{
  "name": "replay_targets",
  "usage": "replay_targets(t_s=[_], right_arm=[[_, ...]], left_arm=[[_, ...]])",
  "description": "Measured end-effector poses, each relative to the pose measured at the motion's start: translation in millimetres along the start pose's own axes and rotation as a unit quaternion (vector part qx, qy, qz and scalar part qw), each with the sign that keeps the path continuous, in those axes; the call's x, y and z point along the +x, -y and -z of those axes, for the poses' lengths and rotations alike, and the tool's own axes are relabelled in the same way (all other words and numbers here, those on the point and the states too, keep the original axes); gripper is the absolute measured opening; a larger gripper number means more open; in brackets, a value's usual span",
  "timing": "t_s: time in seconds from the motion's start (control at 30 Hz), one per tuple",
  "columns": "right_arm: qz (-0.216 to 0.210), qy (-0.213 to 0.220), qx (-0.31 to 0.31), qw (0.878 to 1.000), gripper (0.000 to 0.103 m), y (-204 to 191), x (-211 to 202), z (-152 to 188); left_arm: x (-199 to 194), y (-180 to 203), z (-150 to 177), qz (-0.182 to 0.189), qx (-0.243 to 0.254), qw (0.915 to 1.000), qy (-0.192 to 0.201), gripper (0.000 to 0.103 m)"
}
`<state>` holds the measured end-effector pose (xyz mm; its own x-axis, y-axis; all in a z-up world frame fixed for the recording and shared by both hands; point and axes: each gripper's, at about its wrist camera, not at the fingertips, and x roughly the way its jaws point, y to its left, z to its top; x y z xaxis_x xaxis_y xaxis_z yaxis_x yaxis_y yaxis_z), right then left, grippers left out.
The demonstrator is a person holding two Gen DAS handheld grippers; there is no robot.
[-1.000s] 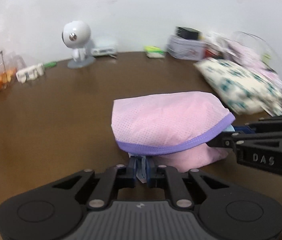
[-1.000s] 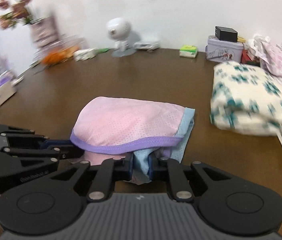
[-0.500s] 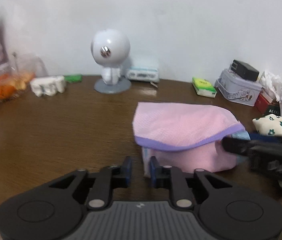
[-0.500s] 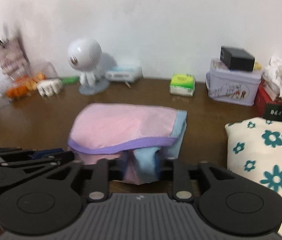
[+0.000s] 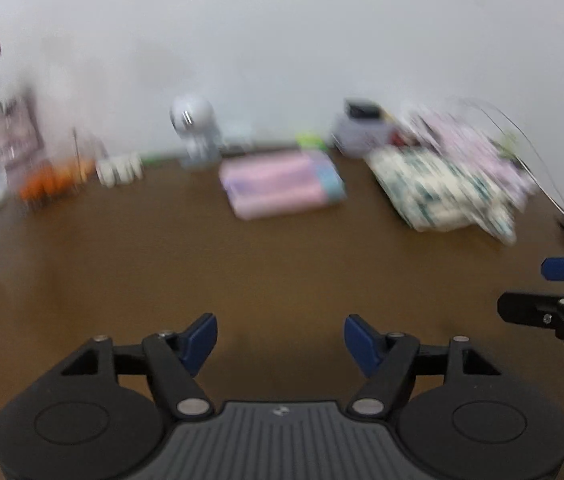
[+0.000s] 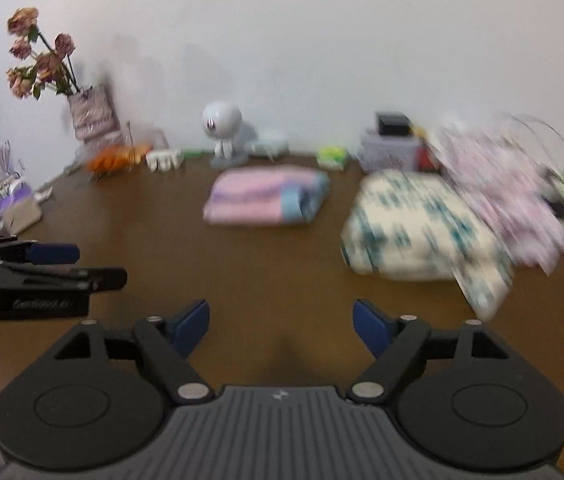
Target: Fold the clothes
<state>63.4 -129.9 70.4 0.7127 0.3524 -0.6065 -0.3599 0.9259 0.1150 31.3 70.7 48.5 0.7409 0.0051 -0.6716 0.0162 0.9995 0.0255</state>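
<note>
Jaws opening on both grippers, nothing between them.
Left gripper (image 5: 281, 334) and right gripper (image 6: 281, 322) are held above the brown table (image 6: 266, 264); the folded pink garment (image 6: 264, 196) is seen far off, beside 1 floral bundle (image 6: 414, 228).

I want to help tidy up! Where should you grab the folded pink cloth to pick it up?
Probably the pink cloth by its thick near long edge, coming from the front: it lies flat, and that side faces open table.
</note>
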Motion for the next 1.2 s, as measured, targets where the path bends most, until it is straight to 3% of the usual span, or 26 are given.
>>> replay_targets(t_s=[0.1,0.17,0.23,0.33,0.4,0.63,0.87,1.0,1.13,1.2], right_arm=[[0.045,-0.006,0.017,0.999,0.101,4.1,-35.4,47.2],[0.076,-0.005,0.035,0.996,0.102,8.0,-49.8,72.6],[0.104,-0.006,0.051,0.993,0.102,10.9,-55.1,87.8],[0.139,-0.006,0.059,0.989,0.103,13.1,-54.7,98.6],[0.154,-0.006,0.063,0.986,0.103,14.9,-51.2,103.4],[0.165,-0.014,0.074,0.983,0.103,24.3,-36.5,115.3],[0.167,-0.008,0.073,0.983,0.103,29.5,-32.3,117.0],[0.169,-0.009,0.073,0.983,0.103,30.8,-29.5,114.8],[0.170,-0.009,0.073,0.983,0.102,30.9,-28.9,114.7],[0.171,-0.009,0.074,0.982,0.102,30.5,-28.4,114.4]], left_arm=[[-9.6,24.0,38.9,0.003,-0.008,0.9997,-0.025,0.070],[-9.8,39.1,52.5,-0.001,-0.007,0.9995,-0.032,0.082],[-9.0,49.8,60.5,-0.012,-0.010,0.9994,-0.030,0.085],[-10.7,58.4,67.7,-0.035,-0.031,0.9987,-0.019,0.092],[-9.8,62.4,69.8,-0.050,-0.034,0.9981,-0.011,0.103],[-10.6,70.1,73.6,-0.082,-0.031,0.9961,0.009,0.103],[-10.1,90.2,75.2,-0.118,0.033,0.9915,0.044,0.103],[-7.7,89.0,73.2,-0.094,0.024,0.9945,0.040,0.103],[-4.5,71.6,71.6,-0.059,-0.058,0.9964,0.019,0.103],[-4.0,71.9,71.0,-0.052,-0.053,0.9970,0.019,0.103]])
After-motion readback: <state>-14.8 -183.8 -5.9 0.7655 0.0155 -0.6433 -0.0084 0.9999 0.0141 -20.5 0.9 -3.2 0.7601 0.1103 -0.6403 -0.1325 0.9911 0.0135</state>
